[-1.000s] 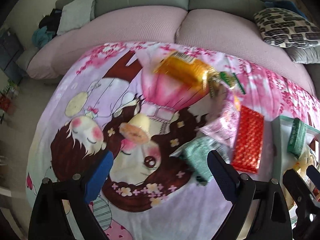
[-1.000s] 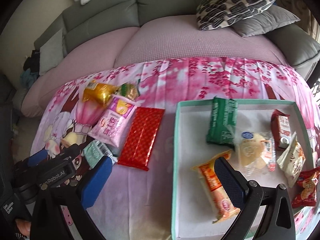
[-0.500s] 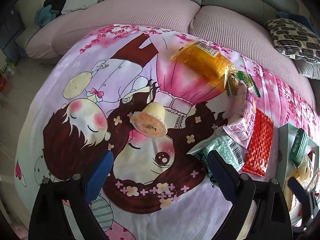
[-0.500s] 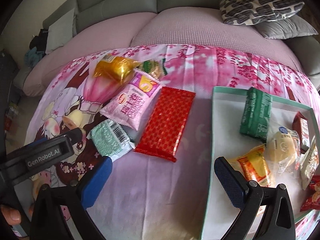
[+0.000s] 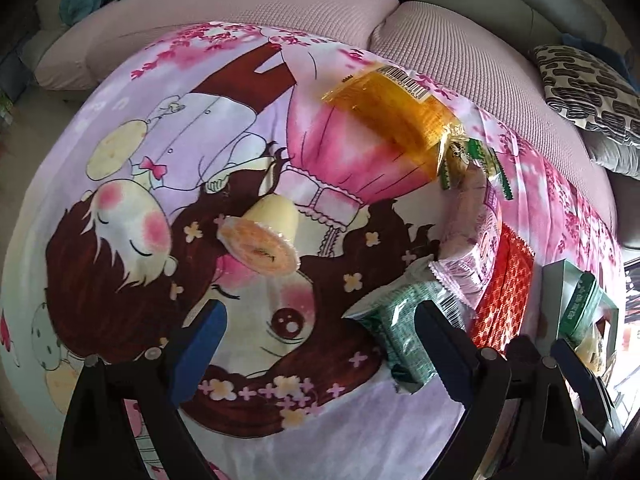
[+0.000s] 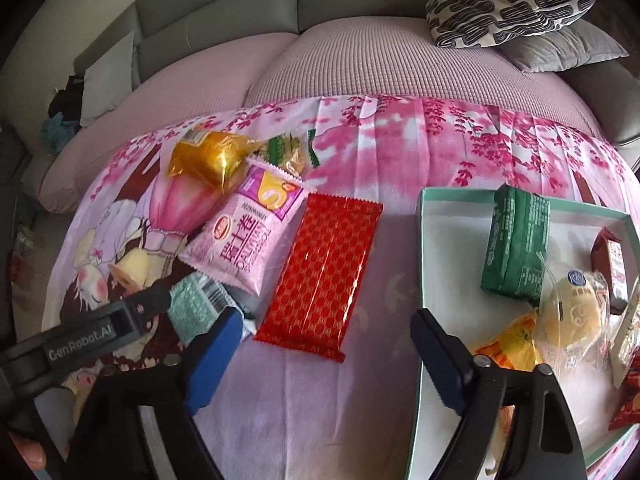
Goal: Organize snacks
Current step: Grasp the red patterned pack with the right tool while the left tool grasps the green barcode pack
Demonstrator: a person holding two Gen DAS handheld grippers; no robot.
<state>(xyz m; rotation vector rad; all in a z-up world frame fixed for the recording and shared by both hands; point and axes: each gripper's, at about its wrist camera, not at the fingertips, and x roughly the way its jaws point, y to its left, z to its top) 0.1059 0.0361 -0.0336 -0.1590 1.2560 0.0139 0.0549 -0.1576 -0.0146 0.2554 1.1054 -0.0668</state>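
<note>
Both grippers are held unclenched over the blanket [image 6: 320,420]. The right gripper [image 6: 324,344], jaws just narrowed, holds nothing; the red pack [image 6: 324,276] lies beside the tray's [image 6: 420,240] left edge. The left gripper [image 5: 316,340] is also empty.

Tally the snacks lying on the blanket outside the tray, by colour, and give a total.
Gold: 1, the gold packet
Green: 2, the small green packet and the mint-green packet
Pink: 1, the pink packet
Red: 1, the red packet
Yellow: 1, the pudding cup
Total: 6
</note>
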